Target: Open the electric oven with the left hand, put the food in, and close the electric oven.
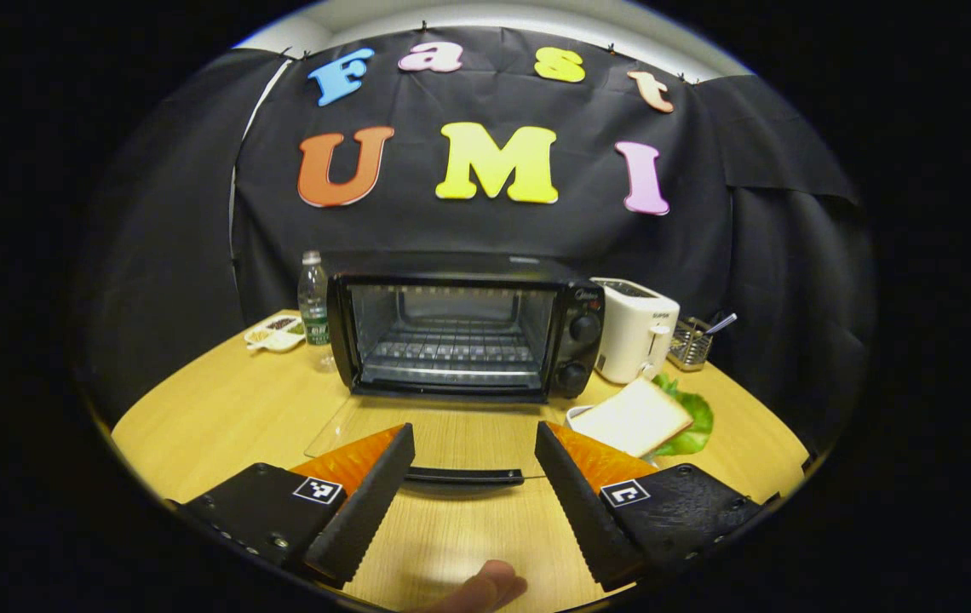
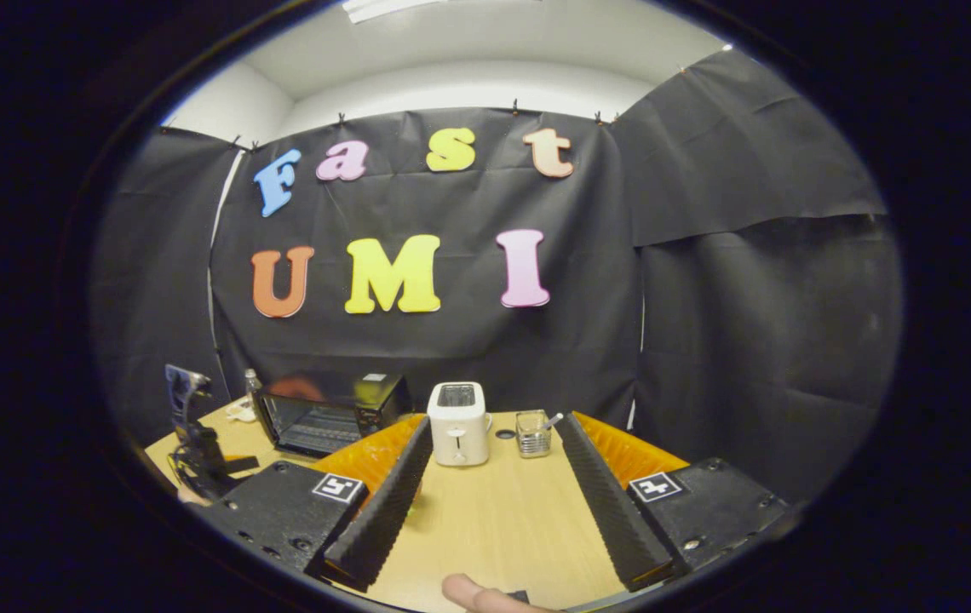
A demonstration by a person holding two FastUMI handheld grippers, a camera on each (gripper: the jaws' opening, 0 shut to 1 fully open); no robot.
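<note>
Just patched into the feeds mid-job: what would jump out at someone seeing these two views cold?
First, the electric oven at mid-table: its glass door lies folded flat toward the left claw, which hangs open just short of the door handle, with the wire rack inside bare. Next, the bread slice on lettuce right of the door, before the white toaster. The right claw is open, facing that toaster.

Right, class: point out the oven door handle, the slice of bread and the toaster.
oven door handle (image 1: 463, 475), left gripper view, middle of the dark bar on the lowered door.
slice of bread (image 1: 632, 417), left gripper view, centre of its top face.
toaster (image 2: 457, 426), right gripper view, its front face.
</note>
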